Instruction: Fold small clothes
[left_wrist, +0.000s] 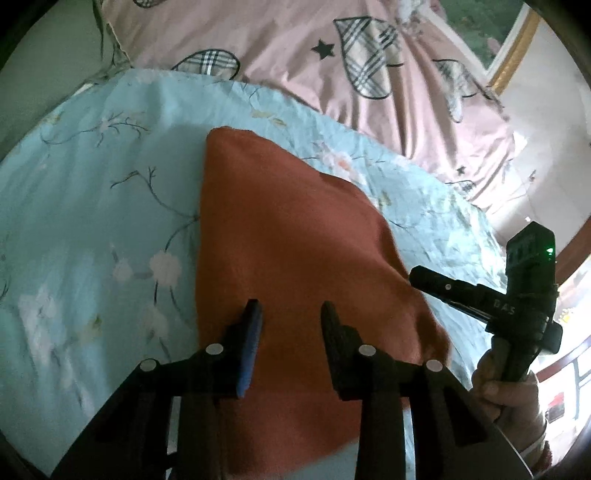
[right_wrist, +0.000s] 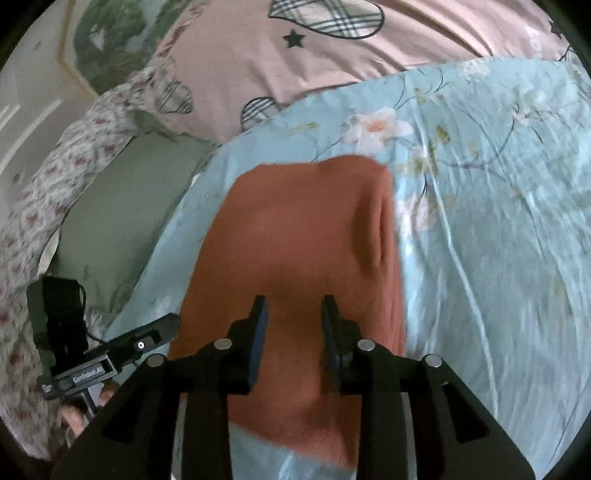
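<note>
Spread on the blue floral bedsheet (left_wrist: 92, 177), the orange garment (left_wrist: 280, 229) runs lengthwise toward 12 o'clock beneath both released, empty tongs: left tongs (left_wrist: 291, 314), right tongs (right_wrist: 294, 306)

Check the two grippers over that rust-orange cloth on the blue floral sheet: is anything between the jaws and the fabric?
Nothing visible stands in the way. The left gripper and right gripper both hang directly over the orange cloth, jaws apart with only fabric showing between them. Around it lies bare blue floral sheet; the pink quilt sits beyond.
</note>
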